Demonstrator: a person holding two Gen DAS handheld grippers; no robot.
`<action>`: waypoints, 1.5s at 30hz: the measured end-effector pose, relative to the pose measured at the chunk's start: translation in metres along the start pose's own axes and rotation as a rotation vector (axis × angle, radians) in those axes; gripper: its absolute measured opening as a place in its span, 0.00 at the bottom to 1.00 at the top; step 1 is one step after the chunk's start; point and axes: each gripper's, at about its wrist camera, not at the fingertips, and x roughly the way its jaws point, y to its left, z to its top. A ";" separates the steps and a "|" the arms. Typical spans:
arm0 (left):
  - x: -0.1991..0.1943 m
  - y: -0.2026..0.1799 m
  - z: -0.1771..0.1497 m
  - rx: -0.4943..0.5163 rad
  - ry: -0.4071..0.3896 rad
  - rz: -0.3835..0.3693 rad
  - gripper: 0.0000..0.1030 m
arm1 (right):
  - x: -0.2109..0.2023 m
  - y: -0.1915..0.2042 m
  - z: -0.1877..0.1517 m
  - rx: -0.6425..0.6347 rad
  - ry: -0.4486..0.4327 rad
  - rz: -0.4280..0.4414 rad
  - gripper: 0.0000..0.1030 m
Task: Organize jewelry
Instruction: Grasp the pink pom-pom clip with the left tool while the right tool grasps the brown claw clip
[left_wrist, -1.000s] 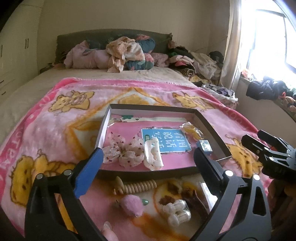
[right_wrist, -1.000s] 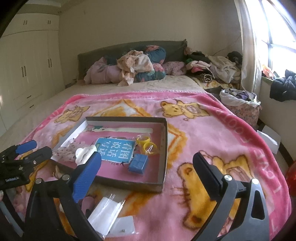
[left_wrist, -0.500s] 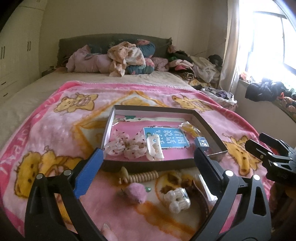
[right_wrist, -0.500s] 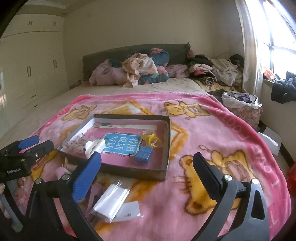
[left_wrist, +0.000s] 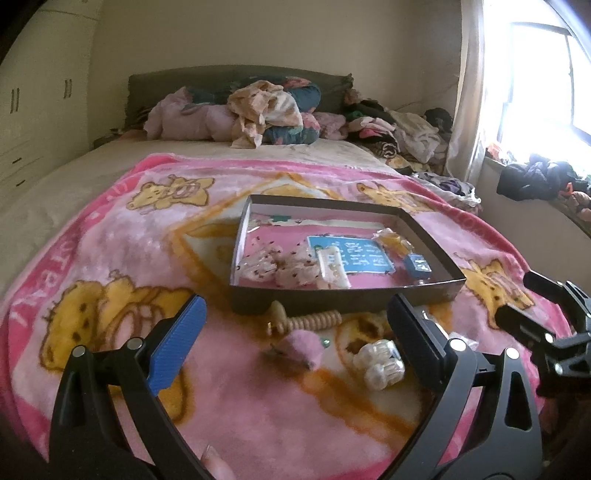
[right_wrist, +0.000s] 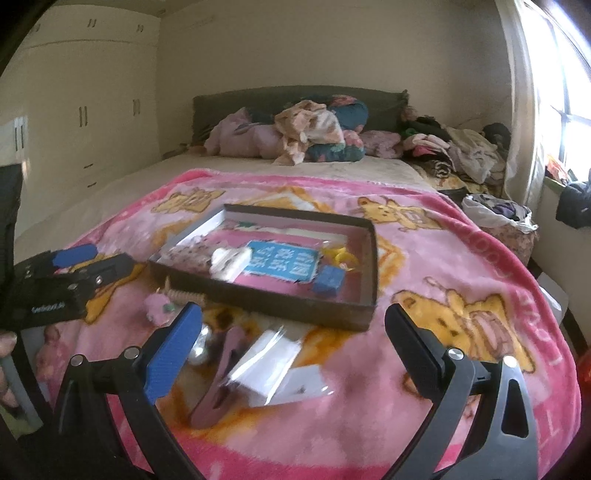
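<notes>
The left hand-held gripper (left_wrist: 295, 341), wide open and empty, has the pink pom-pom (left_wrist: 300, 346) lying just ahead between its fingers.

Fleecy, plush cloth blanket (left_wrist: 110, 258). Matt dark cardboard tray (left_wrist: 332, 295). Ribbed wooden comb (left_wrist: 306, 319). Glossy clear plastic clip (left_wrist: 378, 360). Fuzzy pink pompom (left_wrist: 301, 341). Shiny plastic bags (right_wrist: 266, 360).
</notes>
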 end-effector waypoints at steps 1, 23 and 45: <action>-0.001 0.002 -0.002 0.000 0.000 0.005 0.87 | 0.001 0.003 -0.001 -0.004 0.004 0.004 0.94; -0.002 0.021 -0.022 -0.010 0.019 0.050 0.87 | 0.011 0.059 -0.043 -0.027 0.086 0.065 0.93; 0.024 0.016 -0.034 0.022 0.064 0.009 0.77 | 0.053 0.060 -0.066 0.072 0.228 0.088 0.44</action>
